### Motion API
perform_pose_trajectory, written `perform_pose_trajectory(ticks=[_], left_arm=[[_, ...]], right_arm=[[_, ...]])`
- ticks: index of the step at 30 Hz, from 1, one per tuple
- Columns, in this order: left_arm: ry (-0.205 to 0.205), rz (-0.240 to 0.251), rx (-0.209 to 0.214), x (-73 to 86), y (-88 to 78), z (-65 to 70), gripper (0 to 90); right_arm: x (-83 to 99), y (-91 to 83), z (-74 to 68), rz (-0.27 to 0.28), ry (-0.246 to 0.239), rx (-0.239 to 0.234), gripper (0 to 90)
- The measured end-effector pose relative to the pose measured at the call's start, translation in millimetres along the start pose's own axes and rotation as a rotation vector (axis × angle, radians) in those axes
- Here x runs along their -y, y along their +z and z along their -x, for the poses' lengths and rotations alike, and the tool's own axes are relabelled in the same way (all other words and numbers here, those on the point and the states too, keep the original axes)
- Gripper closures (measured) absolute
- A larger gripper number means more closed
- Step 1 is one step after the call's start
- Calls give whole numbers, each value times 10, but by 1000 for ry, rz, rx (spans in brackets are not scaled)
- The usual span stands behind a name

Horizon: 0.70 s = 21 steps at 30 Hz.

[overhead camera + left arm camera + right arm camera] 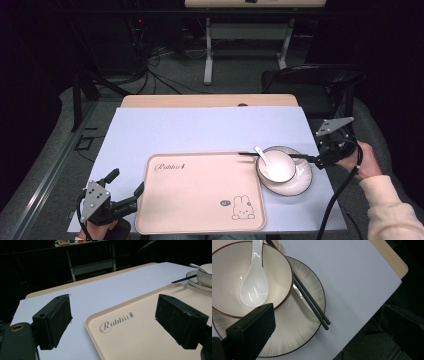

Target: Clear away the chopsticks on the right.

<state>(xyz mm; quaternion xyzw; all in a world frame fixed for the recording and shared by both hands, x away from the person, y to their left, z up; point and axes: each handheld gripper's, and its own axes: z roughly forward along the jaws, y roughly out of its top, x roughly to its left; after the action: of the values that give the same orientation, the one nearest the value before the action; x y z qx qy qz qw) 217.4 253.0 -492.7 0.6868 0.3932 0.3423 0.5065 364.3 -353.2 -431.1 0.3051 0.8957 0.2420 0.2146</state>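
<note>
A beige tray (200, 192) printed with "Rabbit" and a bunny lies at the front of the table. To its right a white bowl (276, 167) holding a white spoon (262, 155) stands on a streaked plate (300, 182). Black chopsticks (302, 157) lie across the plate's far side, tips over the tray's corner. My left gripper (126, 184) is open at the tray's front left corner, one jaw over the tray (140, 335). My right gripper (320, 161) is open at the plate's right rim. In its view the chopsticks' ends (312, 305) lie between the jaws, beside the bowl (227, 277) and spoon (254, 285).
A pale lavender mat (200, 130) covers the wooden table (210, 101). One right jaw hangs past the table's right edge. A black chair (320, 80) stands behind the far right corner, and cables and another table's legs (207, 50) lie on the floor beyond.
</note>
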Motion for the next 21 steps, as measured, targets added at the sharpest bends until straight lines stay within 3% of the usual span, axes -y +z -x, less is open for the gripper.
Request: perform_pose_trajectory(ticks=[4, 5, 11, 21], left_arm=[[0, 0, 0, 0, 0, -1, 135], [0, -1, 0, 0, 0, -1, 135], [-1, 1, 0, 1, -2, -2, 135], [1, 0, 1, 0, 0, 1, 135]], right_arm=[[-88, 76, 60, -25, -24, -11, 18], [-123, 130, 101, -31, -44, -20, 106], [-184, 325, 144, -101, -77, -70, 161], [-201, 507, 132, -181, -153, -120, 399]])
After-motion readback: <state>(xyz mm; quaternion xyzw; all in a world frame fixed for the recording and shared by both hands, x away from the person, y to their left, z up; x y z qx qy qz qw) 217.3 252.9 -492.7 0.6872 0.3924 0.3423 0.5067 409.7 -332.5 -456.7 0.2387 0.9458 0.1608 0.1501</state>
